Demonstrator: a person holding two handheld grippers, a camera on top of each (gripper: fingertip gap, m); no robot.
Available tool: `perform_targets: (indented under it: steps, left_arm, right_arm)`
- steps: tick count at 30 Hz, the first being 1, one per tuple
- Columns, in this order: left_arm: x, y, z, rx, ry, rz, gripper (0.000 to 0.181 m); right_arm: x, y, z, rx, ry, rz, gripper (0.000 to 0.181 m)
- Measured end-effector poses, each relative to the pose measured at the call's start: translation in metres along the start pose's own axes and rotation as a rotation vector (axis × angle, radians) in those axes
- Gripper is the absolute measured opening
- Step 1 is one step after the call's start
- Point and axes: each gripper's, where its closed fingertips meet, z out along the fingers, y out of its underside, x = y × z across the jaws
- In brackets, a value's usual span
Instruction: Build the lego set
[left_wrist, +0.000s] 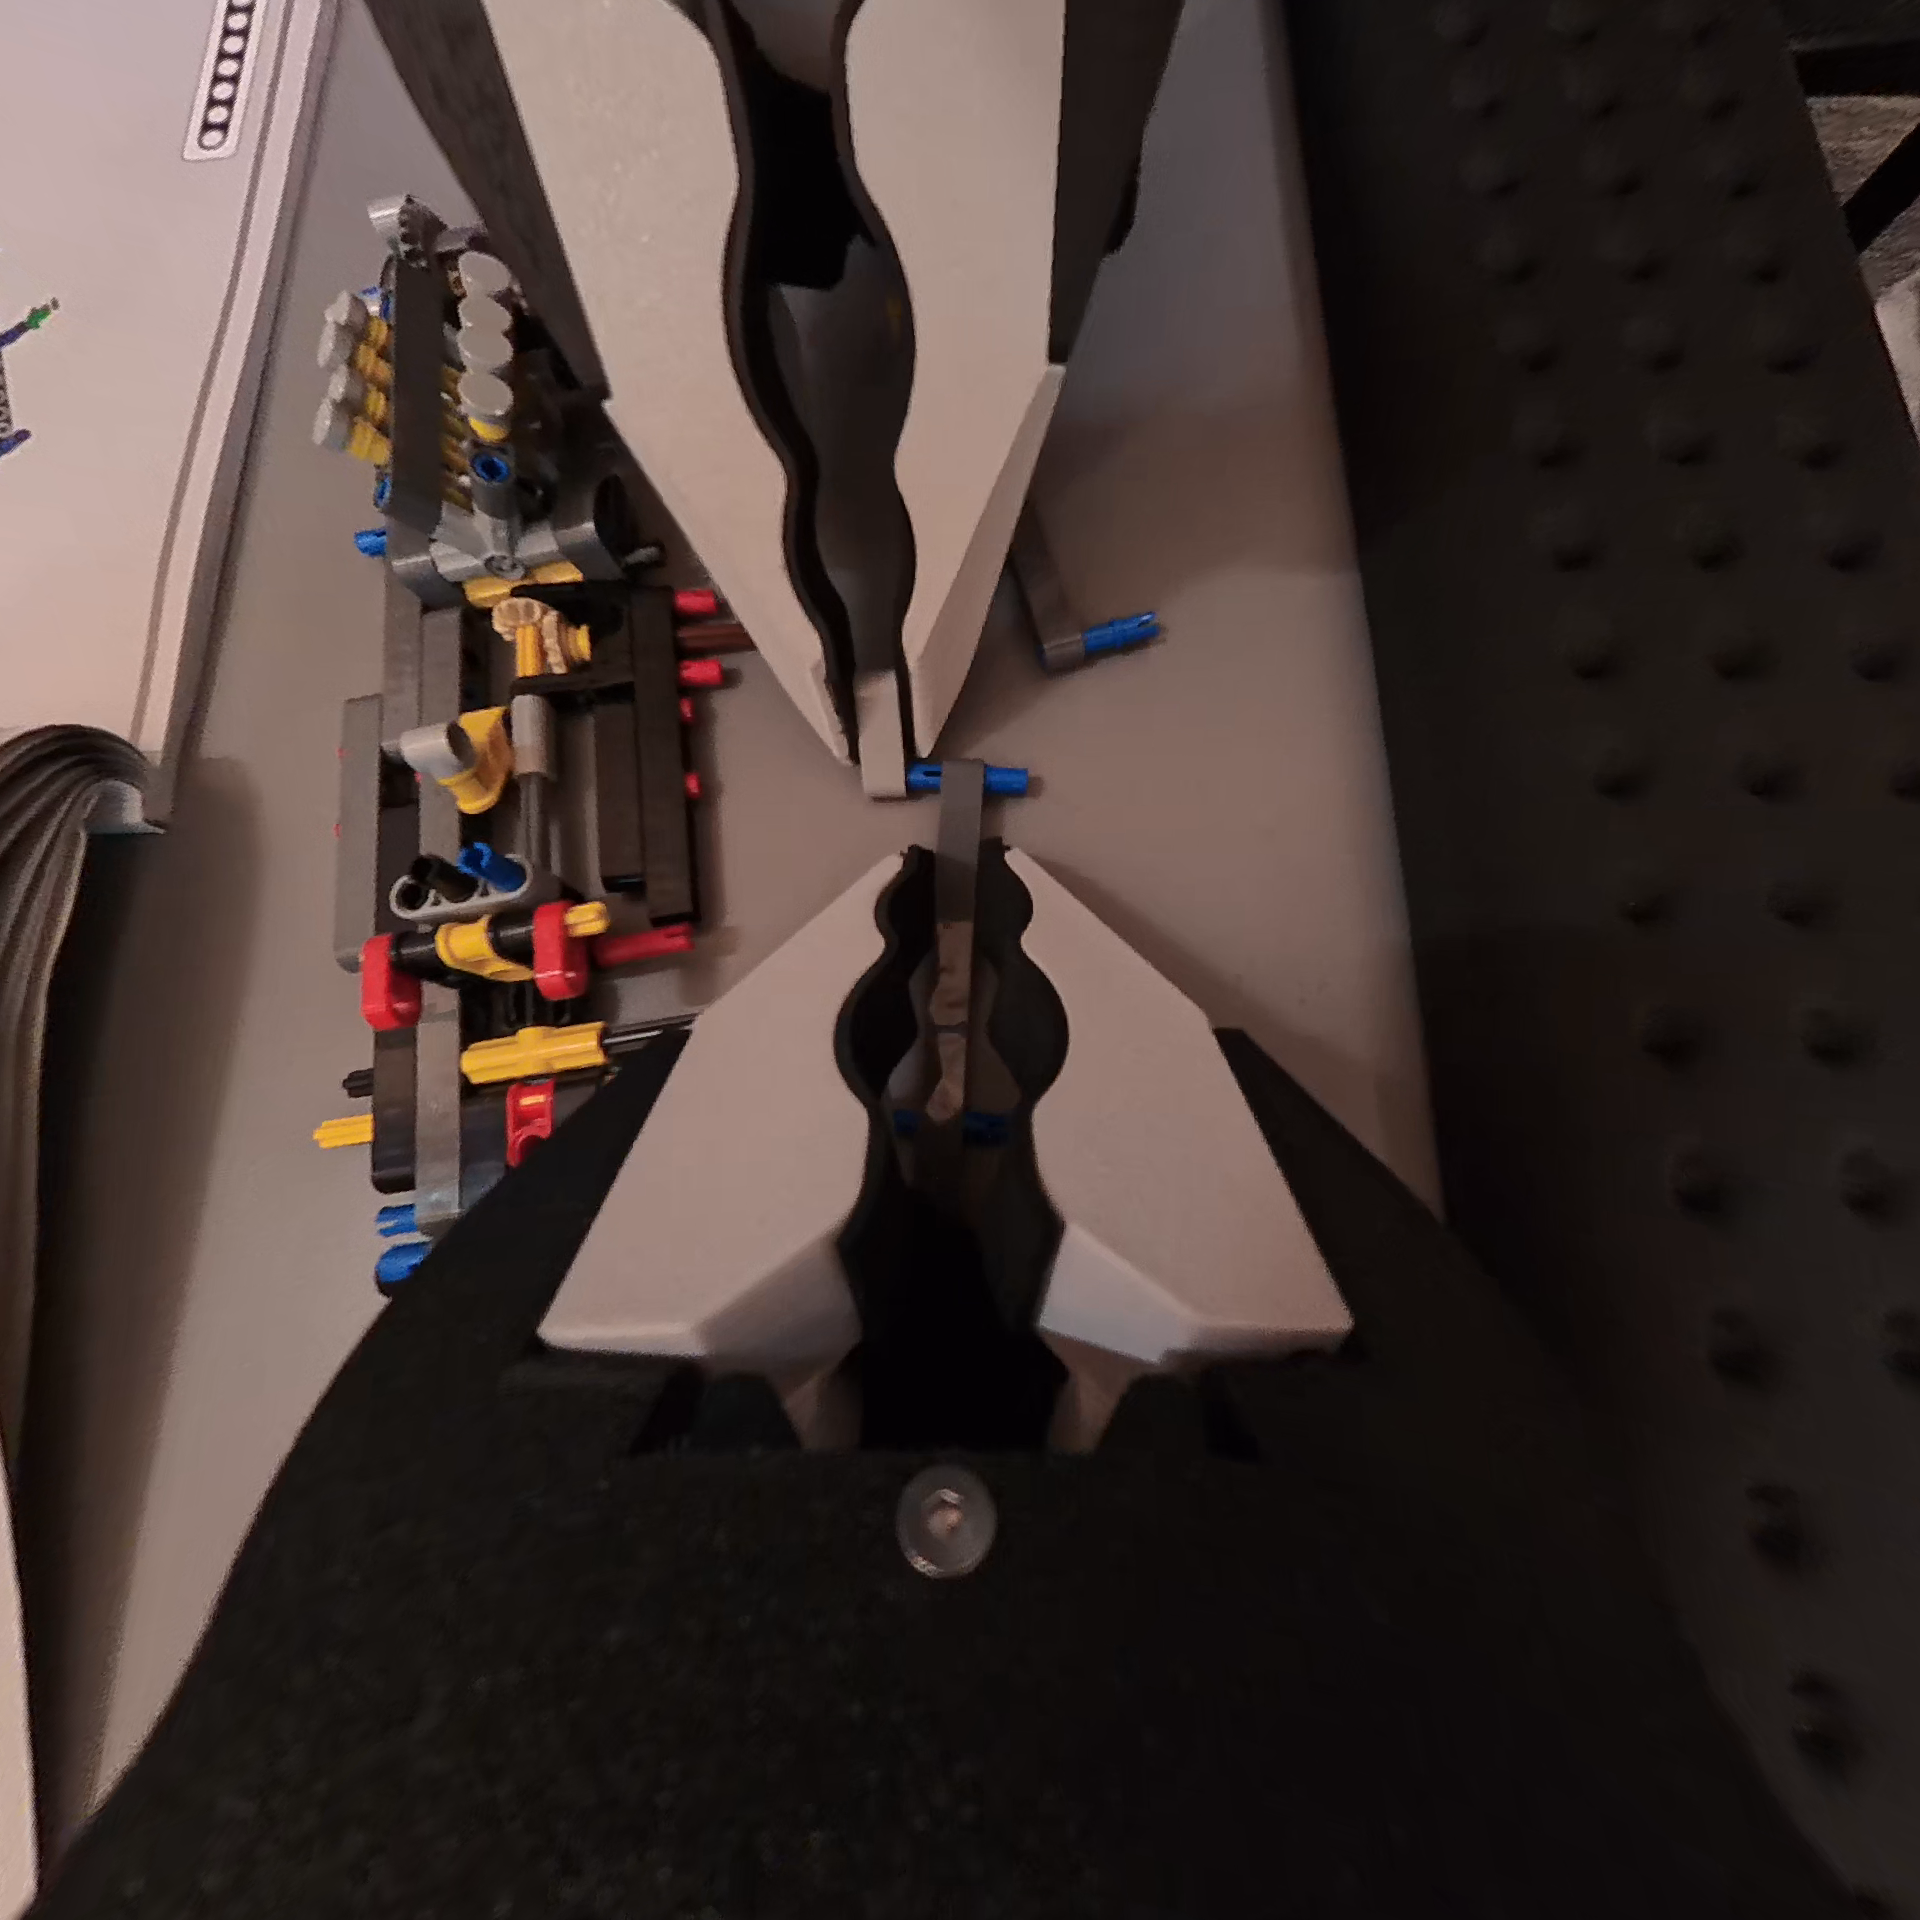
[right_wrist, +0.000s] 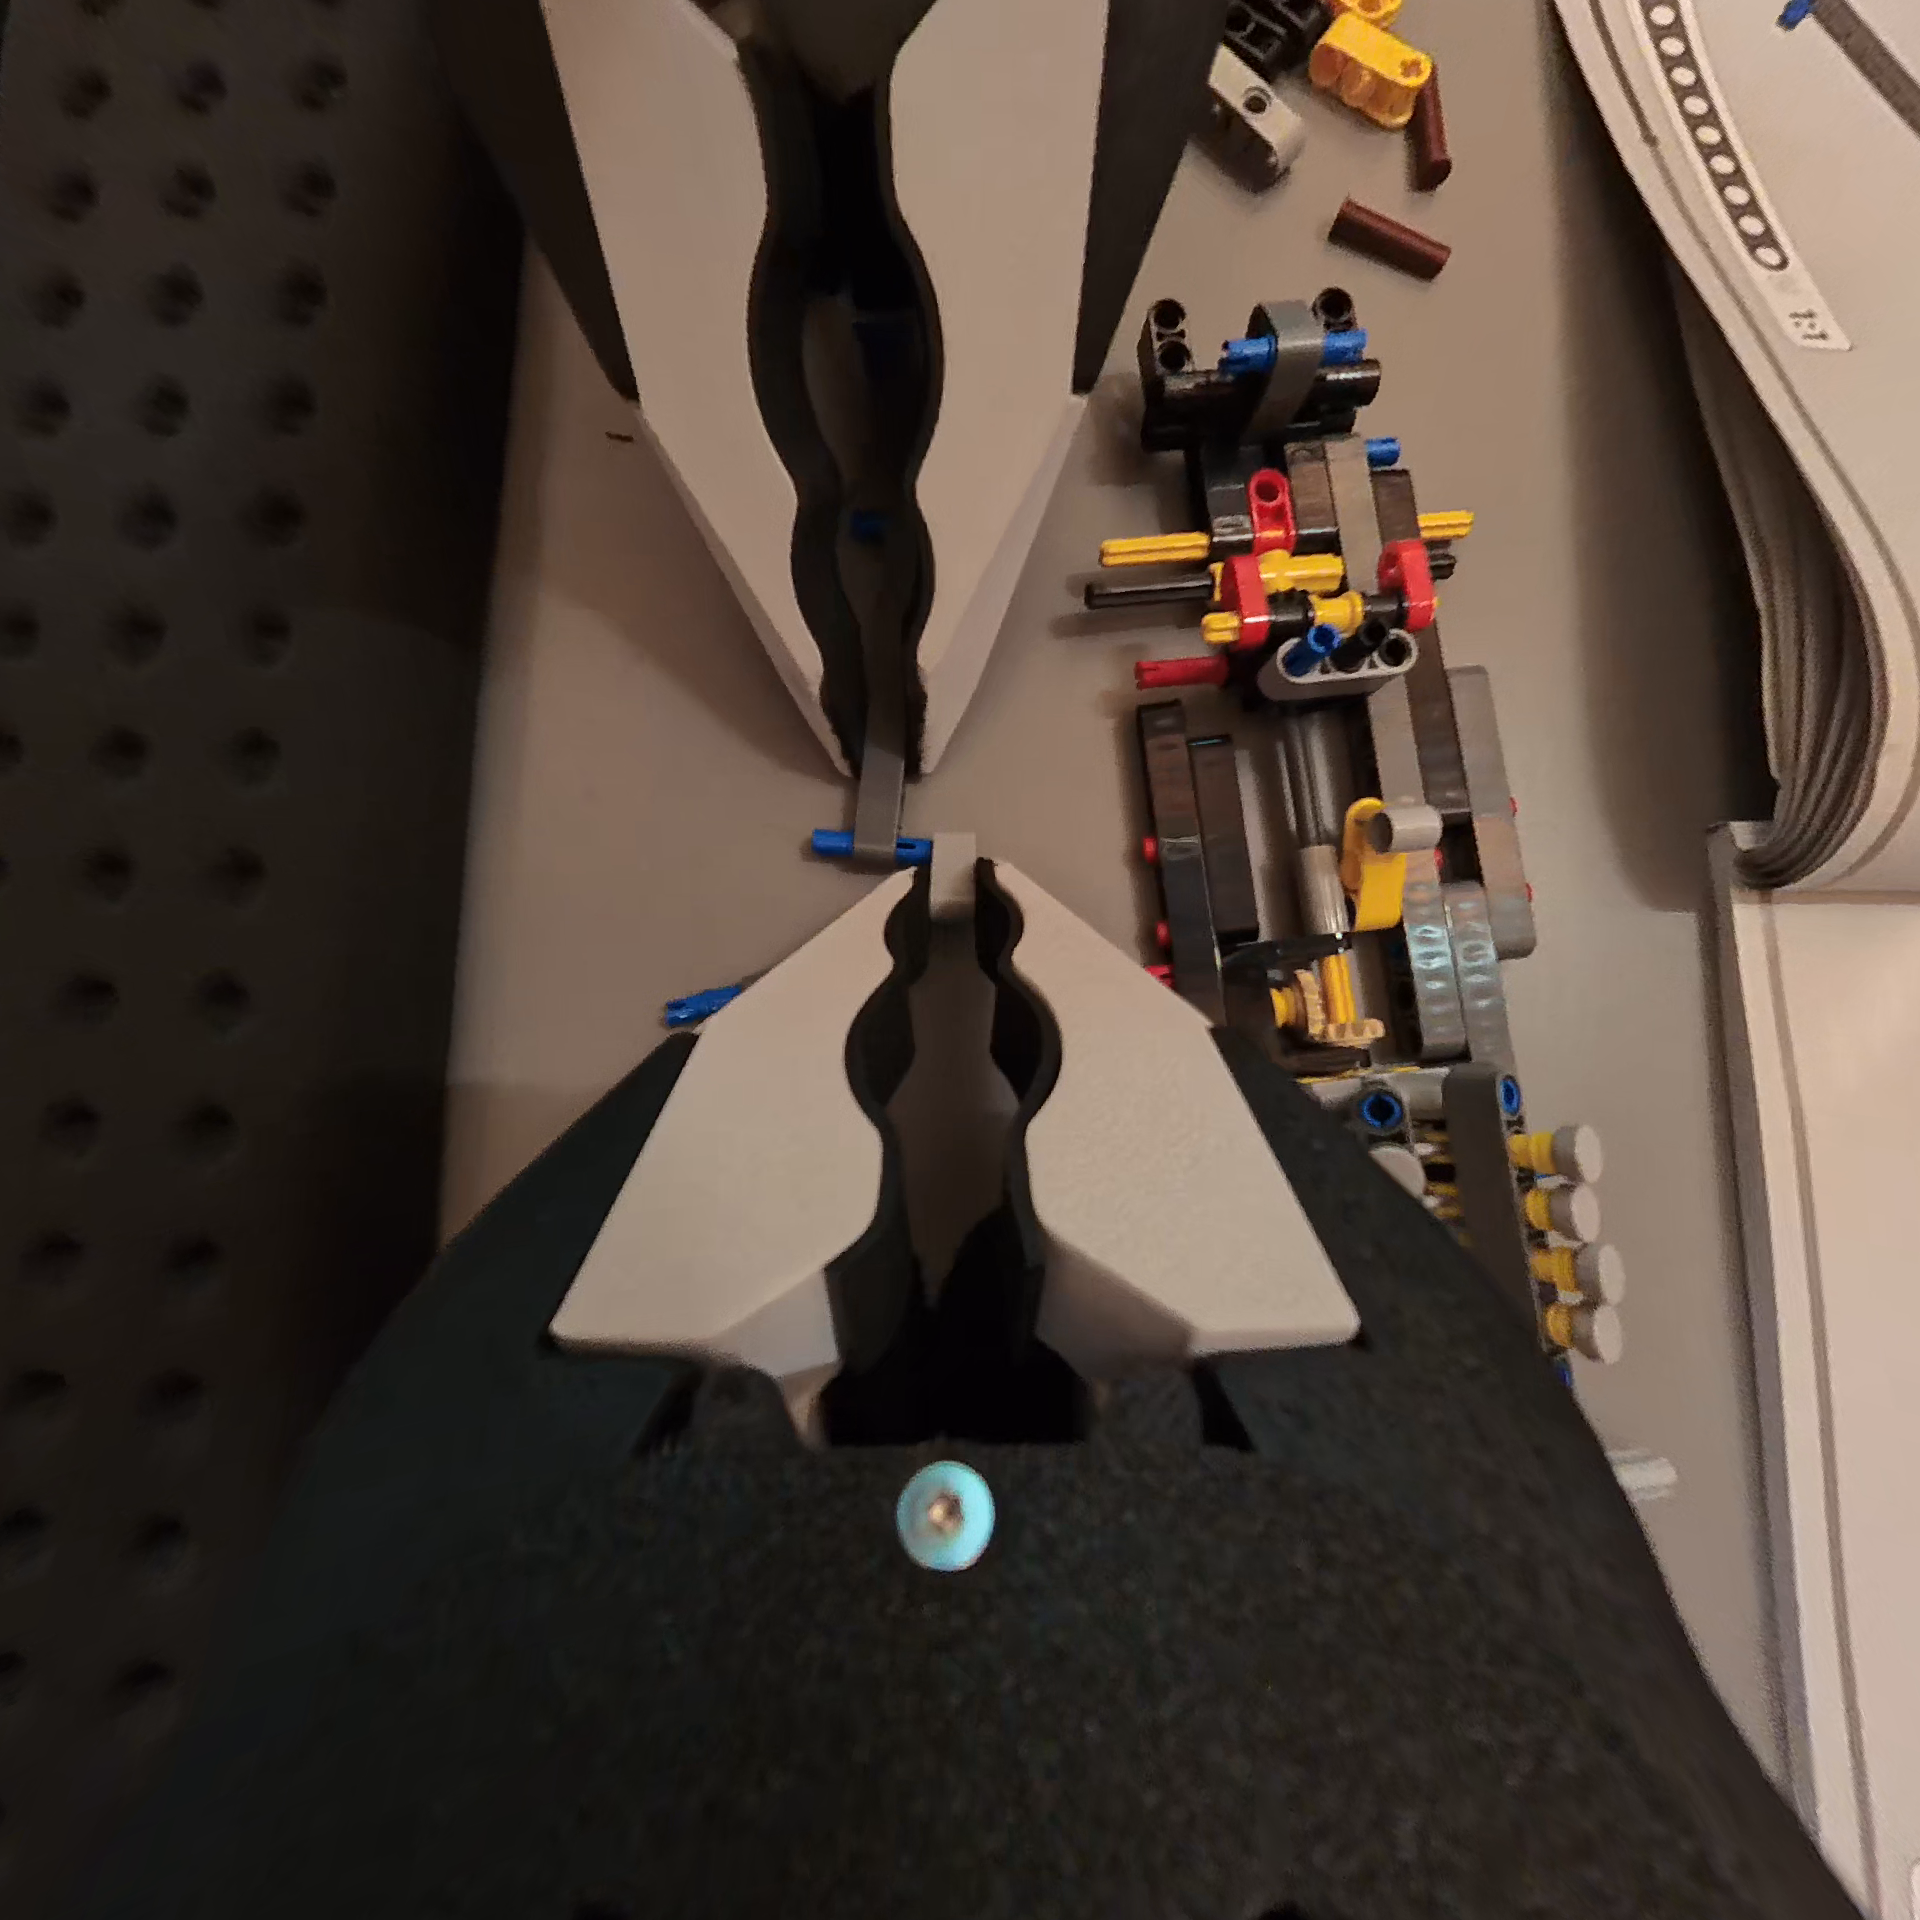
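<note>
My left gripper (left_wrist: 956, 857) is shut on a thin dark grey beam (left_wrist: 961, 821) that sticks out past its tips. A blue pin (left_wrist: 997, 777) runs through the beam's far end and a second sits between the fingers. My right gripper (right_wrist: 951, 878) is shut on a small light grey piece (right_wrist: 951, 868). The two grippers face each other tip to tip over the table. The light grey piece touches the blue pin (right_wrist: 836, 840) on the beam (right_wrist: 883, 805). The partly built model (left_wrist: 520, 748) lies flat beside them and also shows in the right wrist view (right_wrist: 1351, 790).
Another grey beam with a blue pin (left_wrist: 1107, 634) lies on the table under the right gripper. Loose pieces (right_wrist: 1351, 83) lie at the far end of the model. An open instruction booklet (right_wrist: 1766, 260) is beyond the model. A dark dotted mat (left_wrist: 1662, 727) runs along the other side.
</note>
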Motion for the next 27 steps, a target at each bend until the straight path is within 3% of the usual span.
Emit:
perform_targets:
  steps: [8, 12, 15, 20, 27]
  left_arm:
    - [0.002, 0.000, 0.001, 0.000, 0.005, 0.005, 0.008]
    - [0.002, 0.000, 0.001, 0.000, 0.009, 0.004, 0.008]
    - [0.002, 0.000, 0.001, 0.000, 0.001, 0.012, 0.008]
    - [0.002, 0.000, 0.001, 0.001, 0.004, 0.007, 0.008]
    - [0.002, 0.000, 0.000, 0.001, 0.010, 0.003, 0.008]
  right_arm:
    - [-0.003, 0.002, 0.000, -0.034, 0.005, 0.044, 0.007]
    - [-0.003, 0.003, 0.000, 0.011, 0.016, -0.094, 0.008]
    - [-0.004, 0.003, 0.000, 0.047, -0.032, -0.006, 0.007]
    - [-0.003, 0.003, 0.000, 0.020, 0.039, -0.001, 0.009]
    - [-0.017, 0.005, -0.003, 0.015, -0.058, 0.005, 0.028]
